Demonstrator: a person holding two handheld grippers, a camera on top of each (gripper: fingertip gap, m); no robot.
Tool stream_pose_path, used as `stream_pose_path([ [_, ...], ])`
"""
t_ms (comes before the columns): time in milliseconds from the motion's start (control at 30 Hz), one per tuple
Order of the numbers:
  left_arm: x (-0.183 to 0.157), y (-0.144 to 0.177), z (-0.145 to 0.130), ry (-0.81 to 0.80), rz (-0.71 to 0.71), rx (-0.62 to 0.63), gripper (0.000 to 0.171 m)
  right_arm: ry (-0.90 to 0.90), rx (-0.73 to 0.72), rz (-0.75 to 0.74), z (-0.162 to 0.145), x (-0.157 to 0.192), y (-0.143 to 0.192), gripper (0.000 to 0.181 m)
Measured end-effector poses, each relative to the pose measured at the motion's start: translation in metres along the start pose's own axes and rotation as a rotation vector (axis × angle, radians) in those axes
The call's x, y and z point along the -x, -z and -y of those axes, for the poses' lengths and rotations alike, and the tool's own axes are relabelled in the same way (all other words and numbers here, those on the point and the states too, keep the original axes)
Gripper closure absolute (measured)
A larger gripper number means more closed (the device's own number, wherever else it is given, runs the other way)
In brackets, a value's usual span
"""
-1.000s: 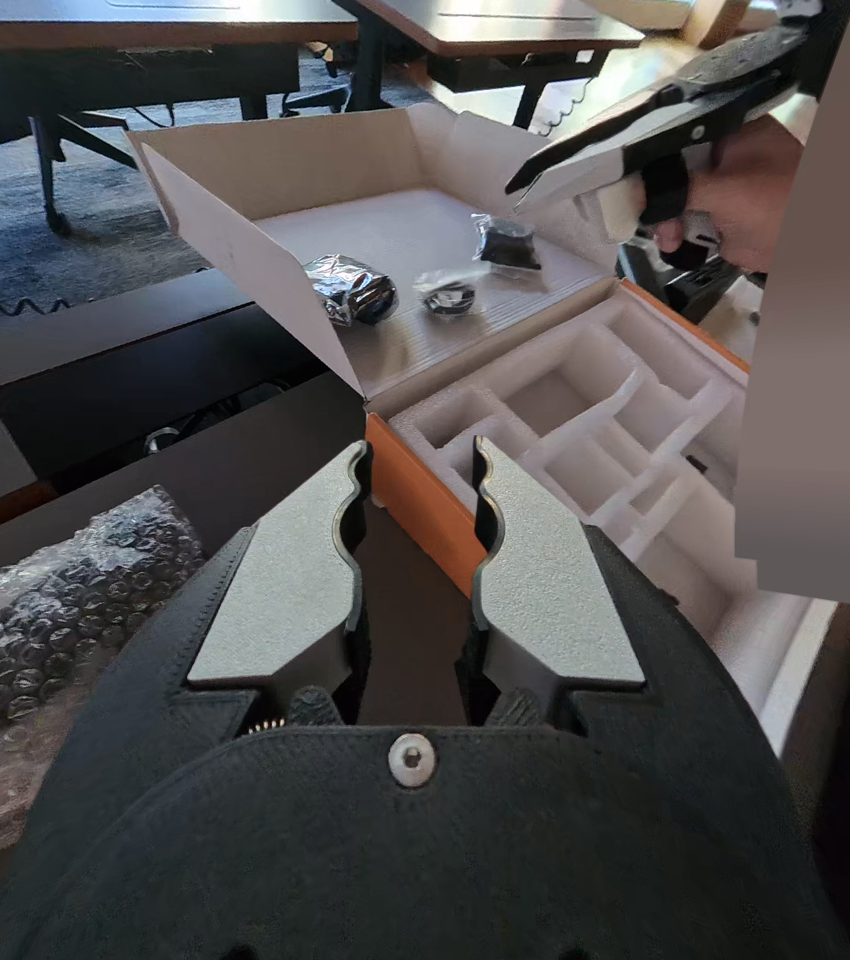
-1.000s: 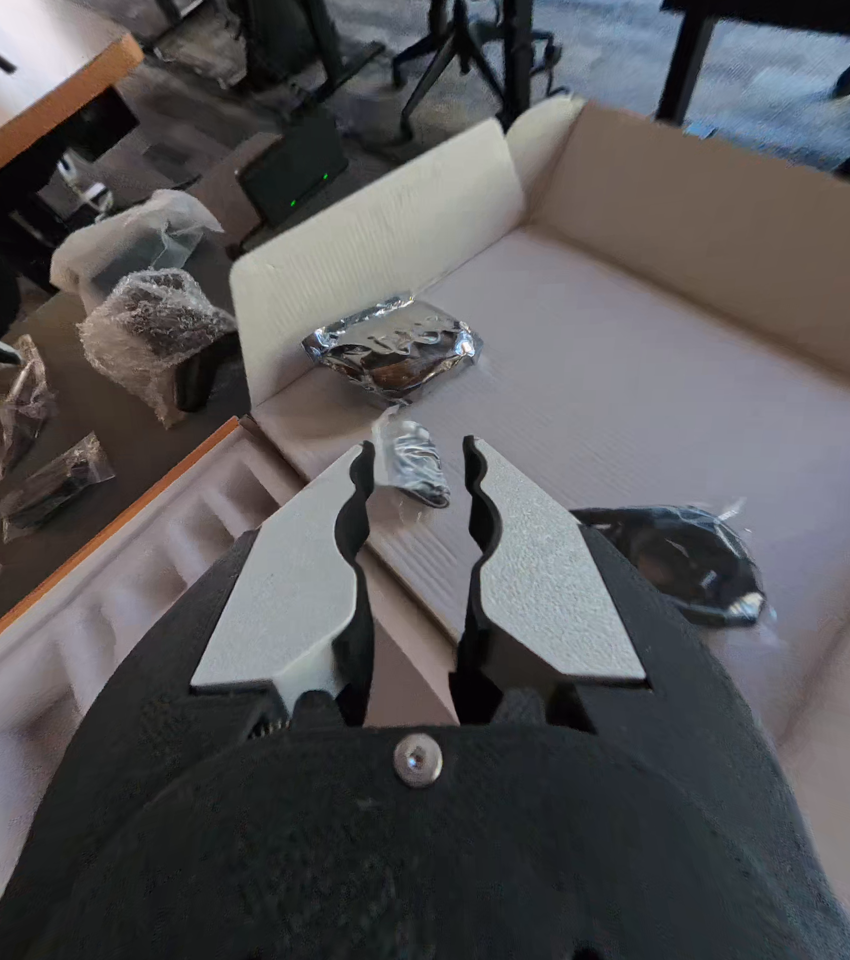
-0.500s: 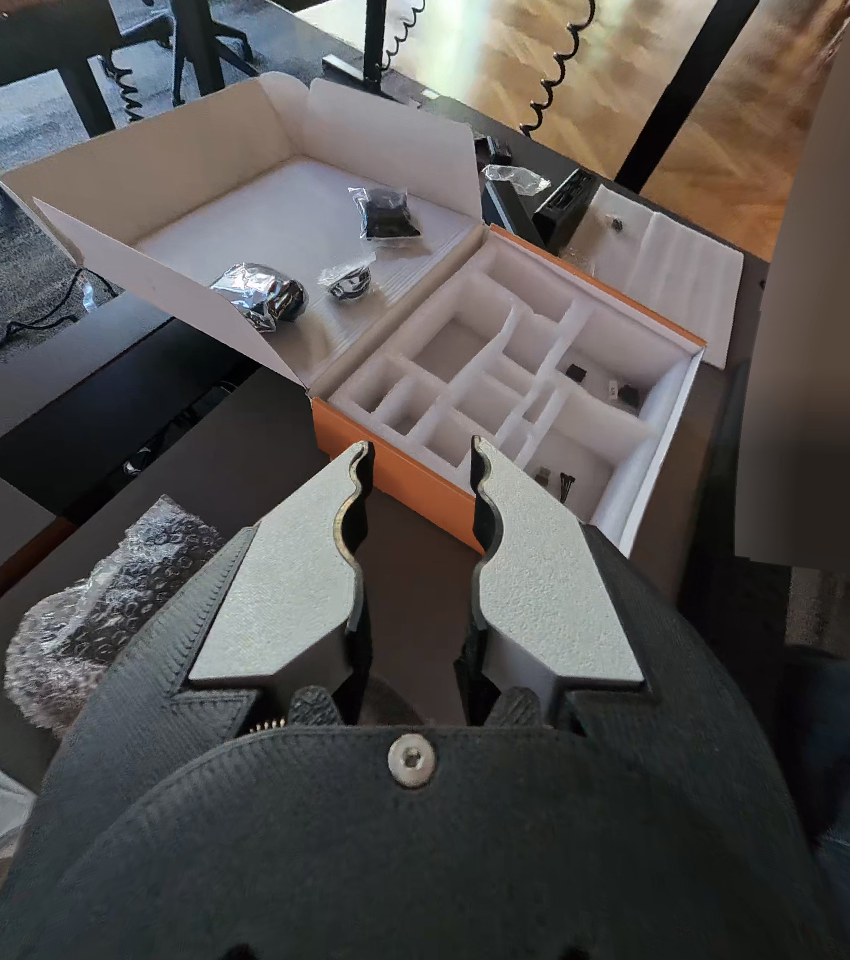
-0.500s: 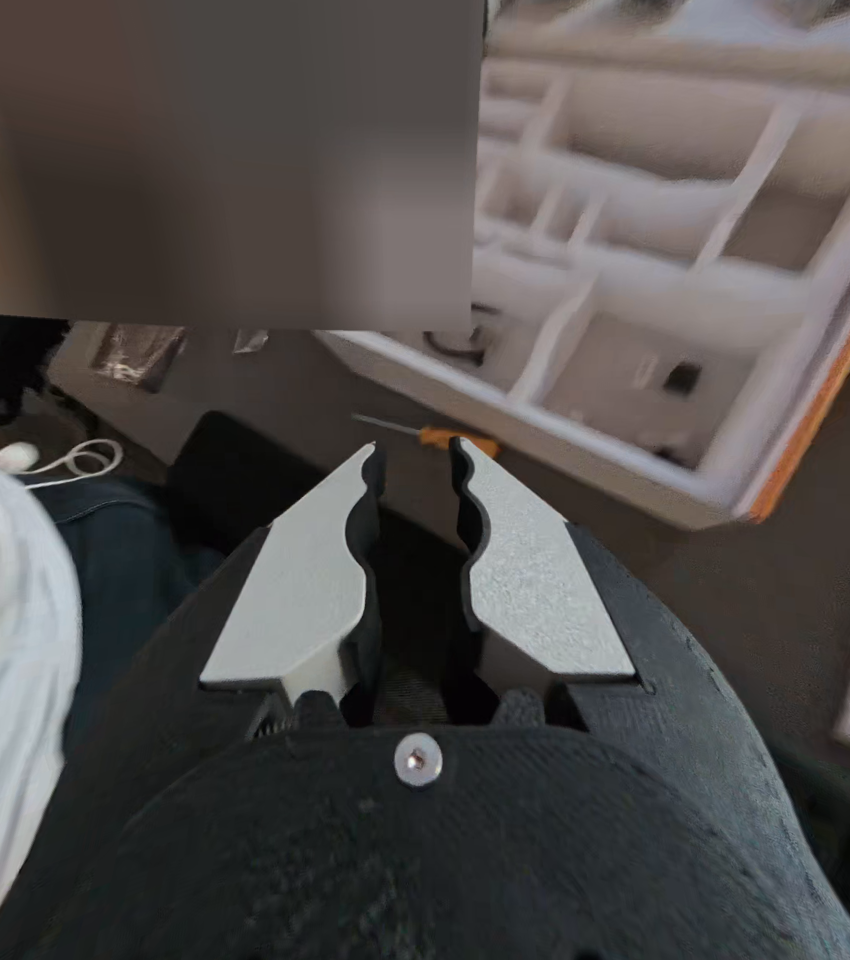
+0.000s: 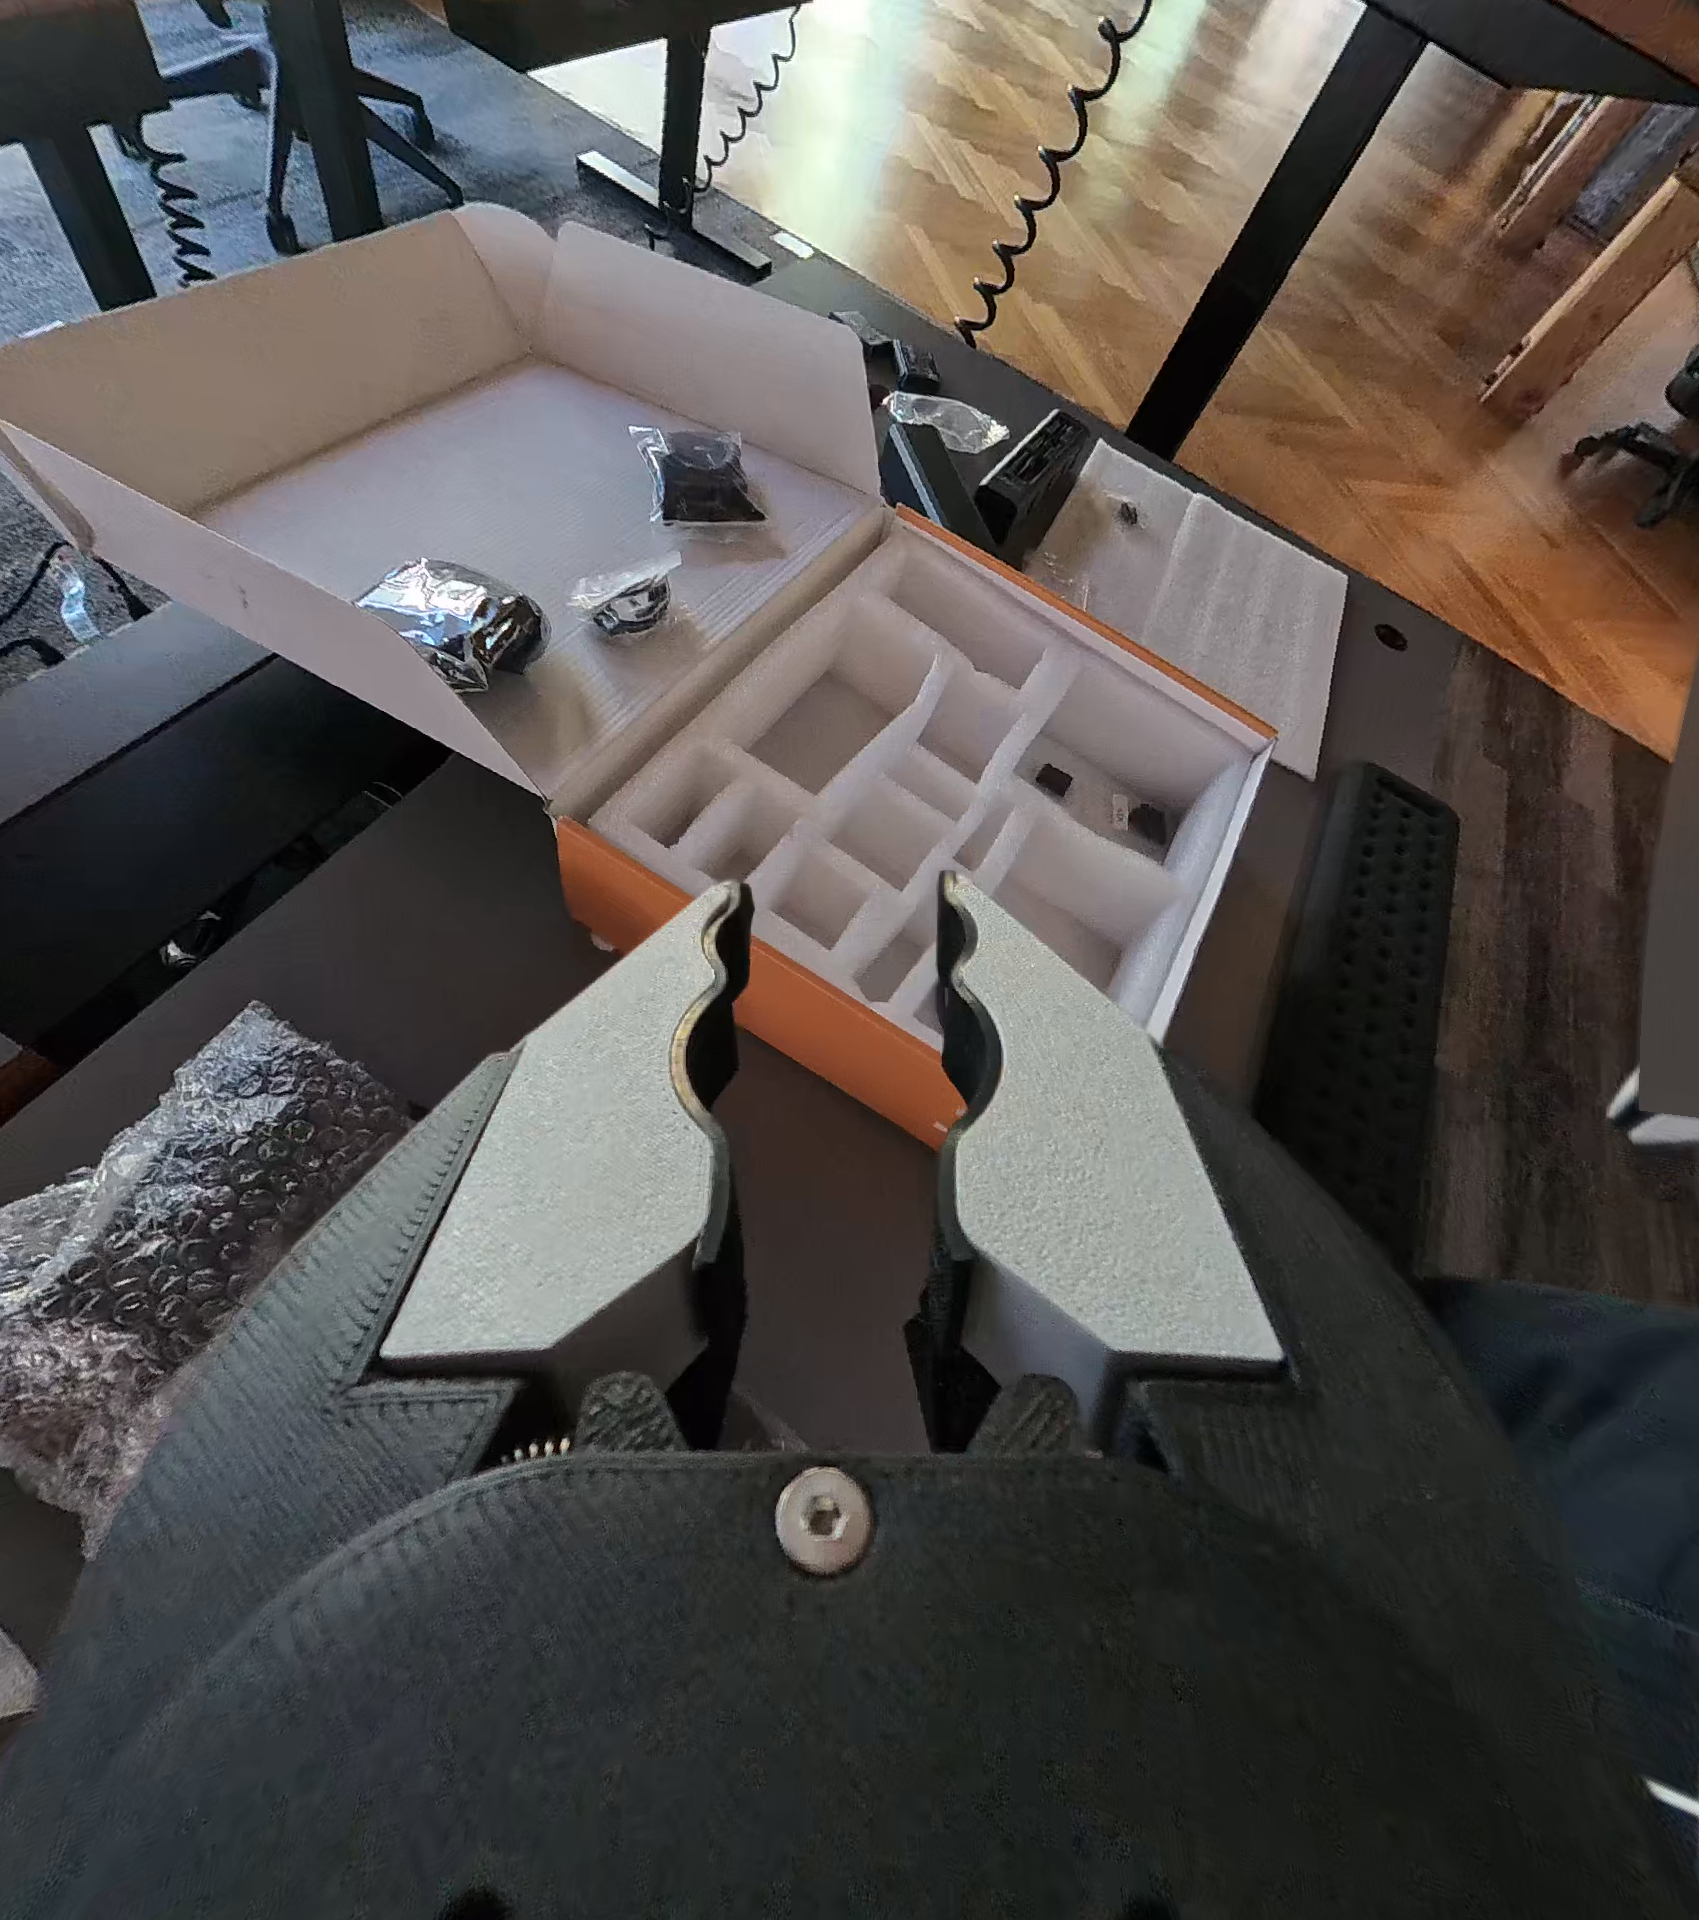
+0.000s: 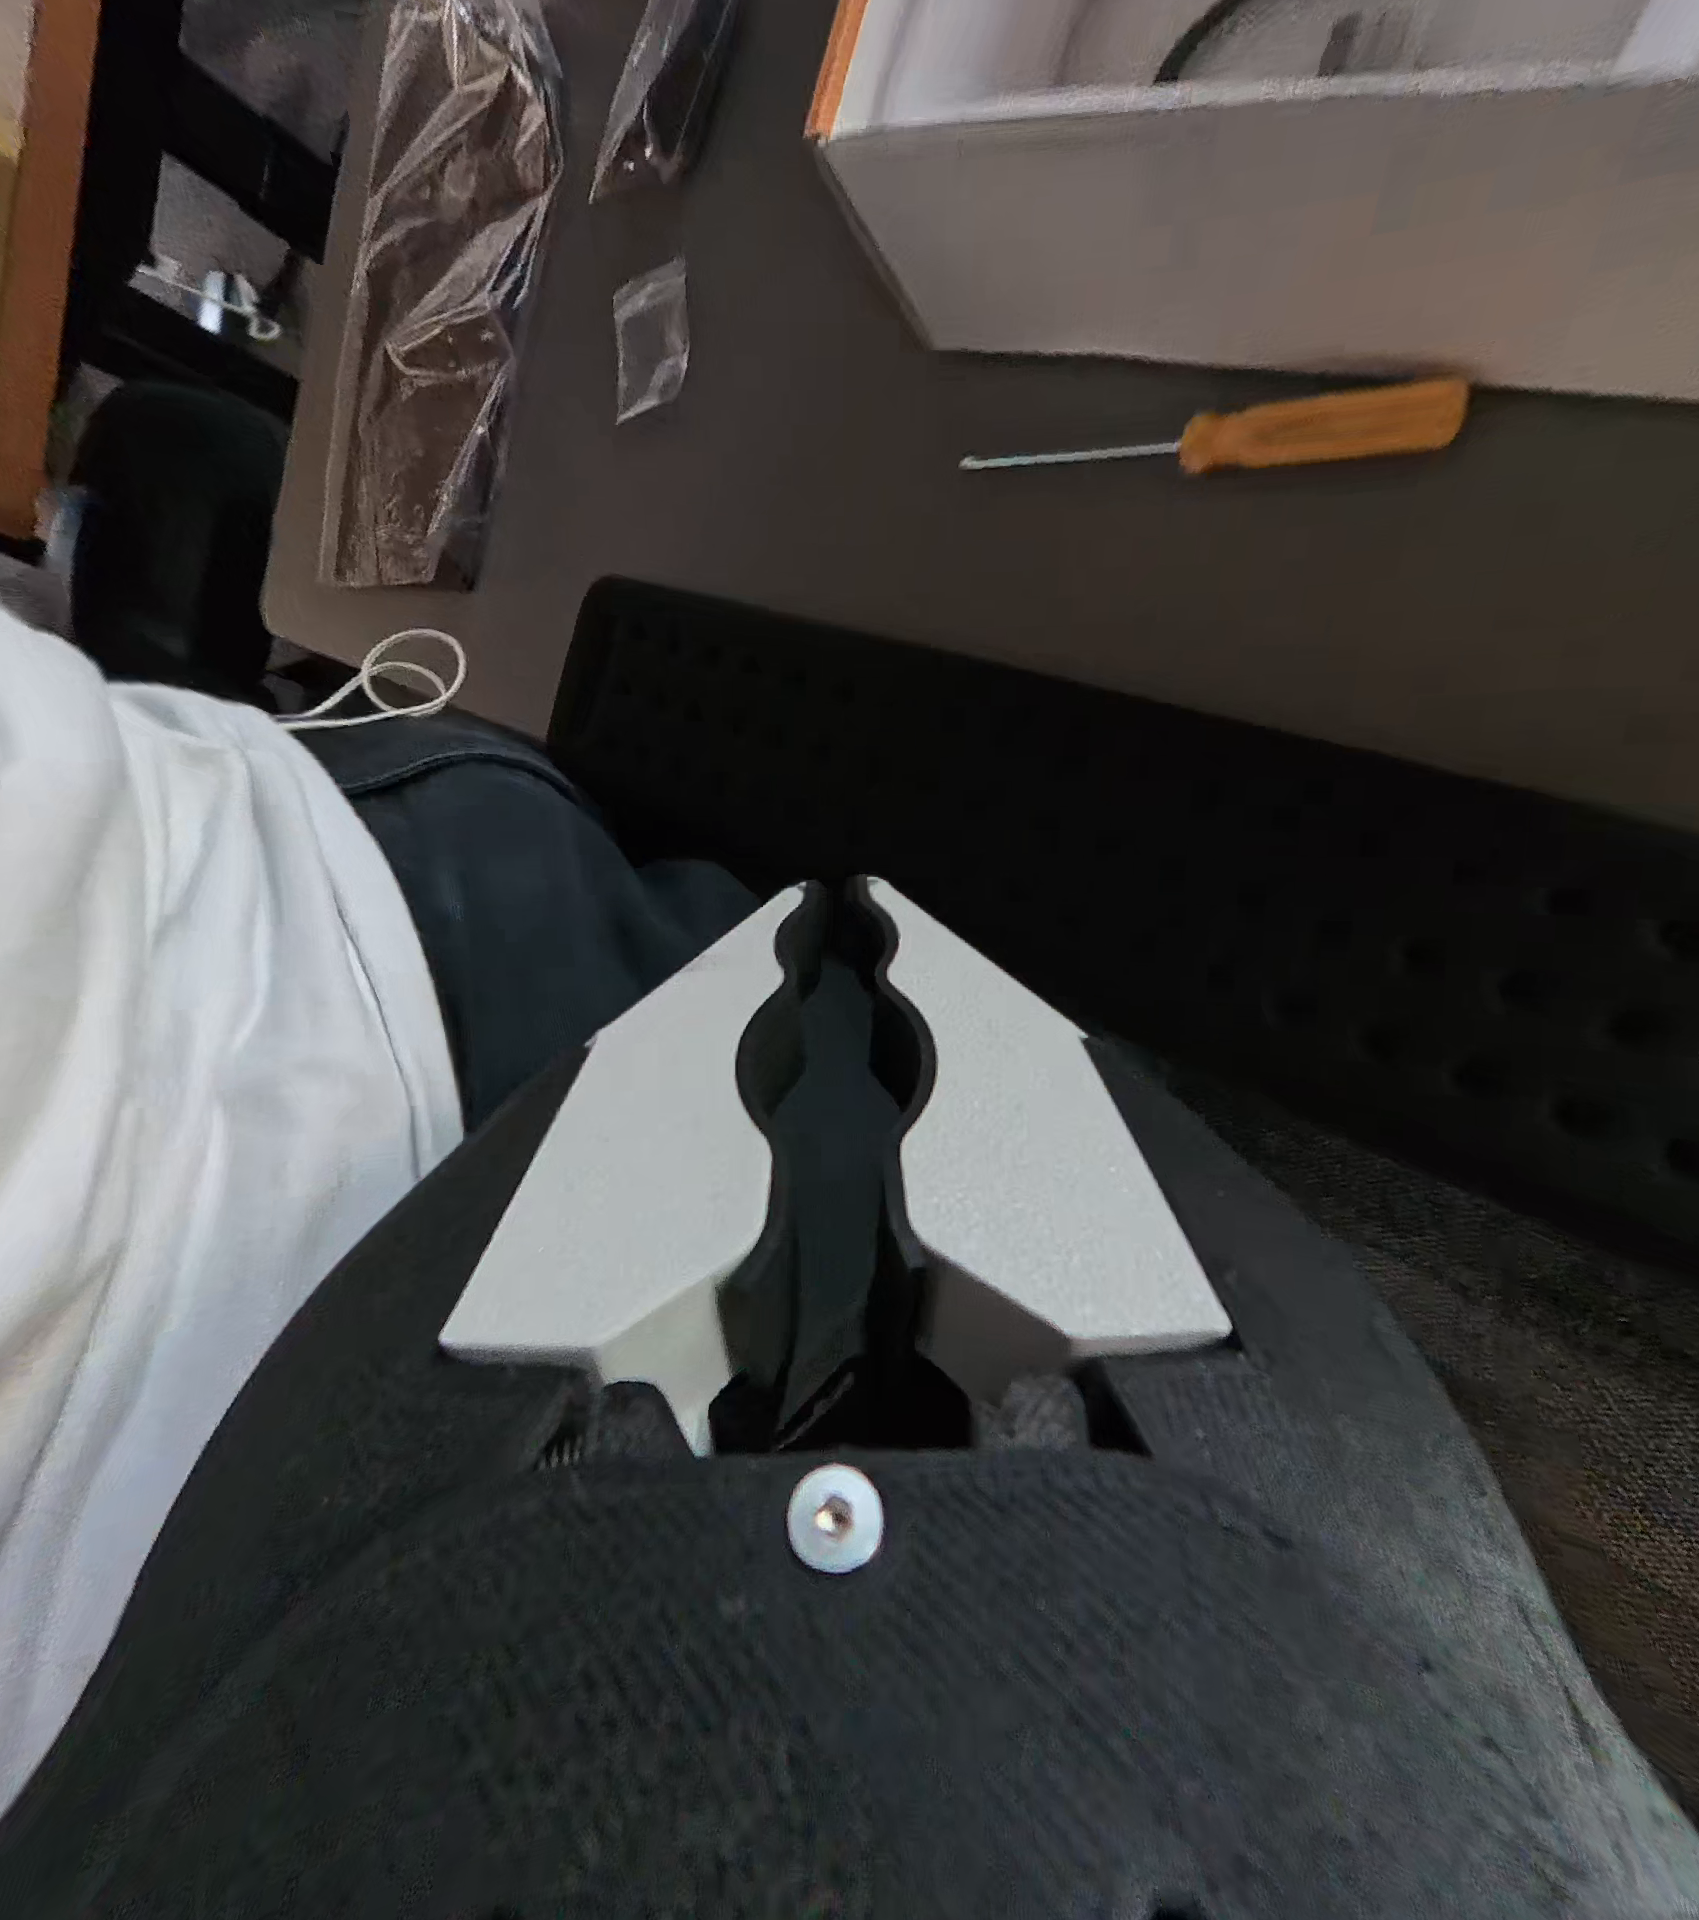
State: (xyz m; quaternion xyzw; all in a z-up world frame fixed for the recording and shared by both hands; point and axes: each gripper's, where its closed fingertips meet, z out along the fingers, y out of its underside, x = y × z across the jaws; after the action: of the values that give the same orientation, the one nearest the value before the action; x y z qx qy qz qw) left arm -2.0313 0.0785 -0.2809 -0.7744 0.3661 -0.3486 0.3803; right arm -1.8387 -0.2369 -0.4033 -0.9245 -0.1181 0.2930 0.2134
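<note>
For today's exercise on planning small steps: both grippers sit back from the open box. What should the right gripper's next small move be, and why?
Probably lift the right gripper forward toward the table: it is shut with nothing visible between its tips, low beside a black perforated panel, short of the screwdriver.

bagged parts (image 5: pixel 455 623) in lid (image 5: pixel 471 488), screwdriver (image 6: pixel 1312 428) beside box (image 6: pixel 1344 229)

The small dark bits (image 5: pixel 1051 777) in the foam tray (image 5: pixel 1200 844) are too tiny to identify – the box (image 6: pixel 1344 208) (blurred in the right wrist view) runs off the top edge.
</note>
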Motion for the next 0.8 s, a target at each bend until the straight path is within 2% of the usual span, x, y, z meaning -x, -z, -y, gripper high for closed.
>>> stream_pose_path([
  [167, -0.008, 0.009, -0.018, -0.039, 0.000, 0.079, 0.133, 0.059, -0.112, -0.154, 0.041, -0.012, 0.021, 0.177],
  [300, -0.001, 0.025, -0.029, -0.070, 0.059, 0.133, 0.128, 0.067, -0.200, -0.313, 0.071, -0.021, 0.040, 0.163],
  [433, 0.009, 0.044, -0.024, -0.054, 0.117, 0.104, 0.118, 0.093, -0.304, -0.553, 0.096, -0.040, 0.073, 0.155],
  [500, 0.009, 0.049, -0.018, -0.030, 0.129, 0.066, 0.106, 0.107, -0.335, -0.638, 0.104, -0.048, 0.088, 0.152],
  [600, 0.000, 0.049, -0.010, -0.029, 0.143, 0.026, 0.087, 0.145, -0.377, -0.692, 0.115, -0.053, 0.106, 0.141],
  [700, -0.018, 0.041, 0.002, -0.070, 0.177, 0.012, 0.077, 0.174, -0.416, -0.700, 0.123, -0.063, 0.119, 0.137],
  [800, -0.051, 0.023, 0.017, -0.064, 0.157, -0.002, 0.074, 0.185, -0.407, -0.661, 0.122, -0.085, 0.120, 0.135],
])
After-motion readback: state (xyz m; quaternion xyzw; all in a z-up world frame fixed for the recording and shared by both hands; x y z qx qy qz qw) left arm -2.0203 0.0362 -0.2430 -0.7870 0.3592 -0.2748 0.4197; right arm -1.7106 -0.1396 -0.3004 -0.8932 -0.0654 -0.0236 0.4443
